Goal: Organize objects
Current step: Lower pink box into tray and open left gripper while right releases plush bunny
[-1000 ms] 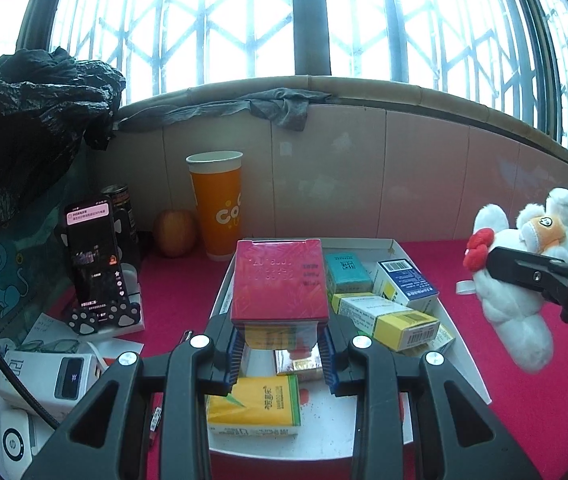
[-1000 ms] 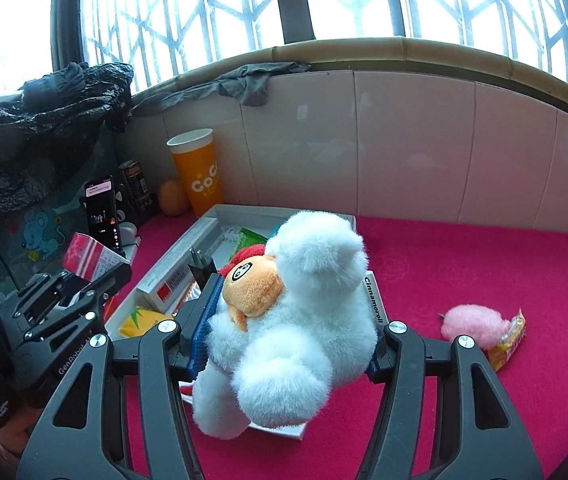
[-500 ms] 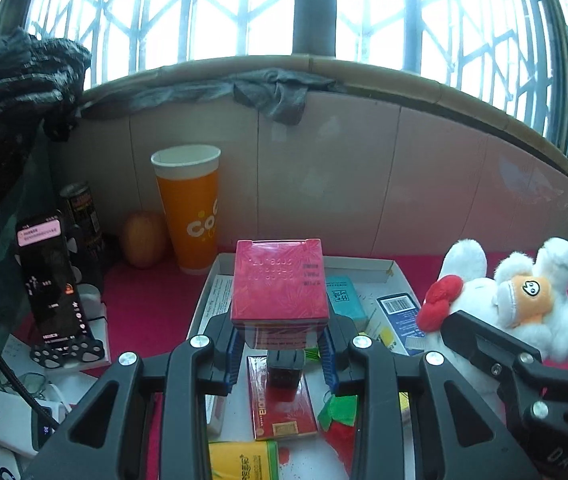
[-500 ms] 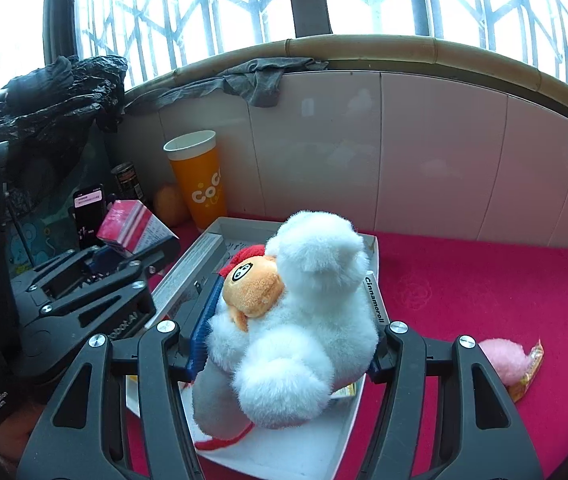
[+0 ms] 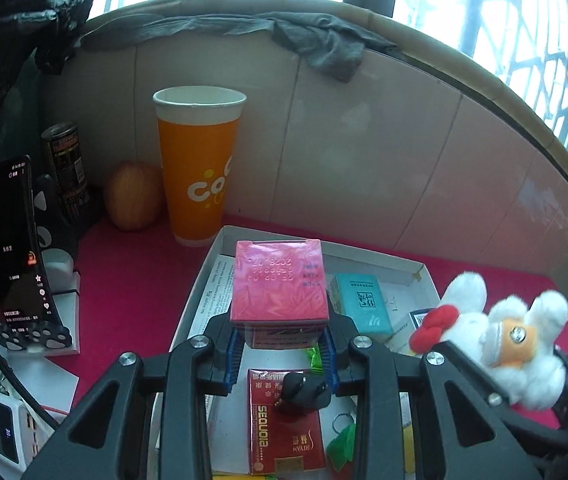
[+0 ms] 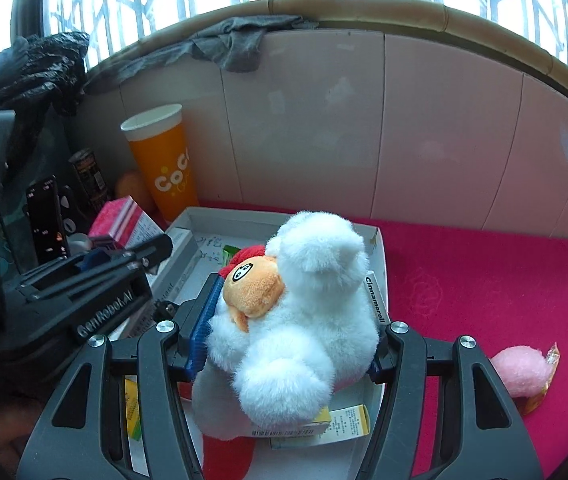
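Observation:
My left gripper (image 5: pixel 282 354) is shut on a pink box (image 5: pixel 280 286) and holds it above the far left part of the white tray (image 5: pixel 379 258). Under it lie a red Sequoia pack (image 5: pixel 282 436) and a black plug (image 5: pixel 303 390). My right gripper (image 6: pixel 284 346) is shut on a white plush toy (image 6: pixel 295 328) with an orange face and red bow, held over the tray's (image 6: pixel 244 218) right side. The plush (image 5: pixel 499 332) shows at the right of the left wrist view. The left gripper and pink box (image 6: pixel 118 222) show at the left of the right wrist view.
An orange paper cup (image 5: pixel 198 168), a round fruit (image 5: pixel 132 196), a dark can (image 5: pixel 64 168) and a phone on a stand (image 5: pixel 12 248) stand left of the tray. Small boxes such as a teal one (image 5: pixel 359 306) lie inside. A pink fluffy thing (image 6: pixel 519 364) lies on the red cloth at right.
Both grippers have moved forward over the tray toward the tiled wall with their loads. The cup and wall look nearer; the plush now hangs beside the left gripper.

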`<state>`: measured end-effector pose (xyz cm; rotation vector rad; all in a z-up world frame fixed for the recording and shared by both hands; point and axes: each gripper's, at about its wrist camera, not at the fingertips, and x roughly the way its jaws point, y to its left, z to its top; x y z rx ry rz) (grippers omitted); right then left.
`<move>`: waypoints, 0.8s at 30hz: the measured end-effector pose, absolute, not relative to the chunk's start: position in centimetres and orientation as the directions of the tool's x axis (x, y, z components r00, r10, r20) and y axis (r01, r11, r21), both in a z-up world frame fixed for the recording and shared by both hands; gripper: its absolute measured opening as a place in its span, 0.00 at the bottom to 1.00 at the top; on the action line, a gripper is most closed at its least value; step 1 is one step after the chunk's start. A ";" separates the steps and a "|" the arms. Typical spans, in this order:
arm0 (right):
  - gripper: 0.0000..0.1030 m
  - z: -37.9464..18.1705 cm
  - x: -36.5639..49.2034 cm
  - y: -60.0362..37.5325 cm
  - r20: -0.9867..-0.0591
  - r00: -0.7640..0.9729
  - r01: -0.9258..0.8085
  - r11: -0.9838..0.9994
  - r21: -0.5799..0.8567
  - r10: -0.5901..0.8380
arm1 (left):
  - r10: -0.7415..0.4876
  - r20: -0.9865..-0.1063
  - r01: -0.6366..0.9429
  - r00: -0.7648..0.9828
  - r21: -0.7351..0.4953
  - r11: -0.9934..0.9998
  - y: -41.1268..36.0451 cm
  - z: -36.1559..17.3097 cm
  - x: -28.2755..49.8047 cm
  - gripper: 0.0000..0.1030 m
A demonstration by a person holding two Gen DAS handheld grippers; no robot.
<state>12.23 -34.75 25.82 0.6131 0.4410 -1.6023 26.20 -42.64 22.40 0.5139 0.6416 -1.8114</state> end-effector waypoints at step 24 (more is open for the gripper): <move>1.00 25.7 12.1 -28.1 -0.516 -0.076 0.995 -0.101 0.021 -0.853 | -0.812 -0.486 0.945 -0.324 -0.199 -0.259 -37.0 26.5 25.5 1.00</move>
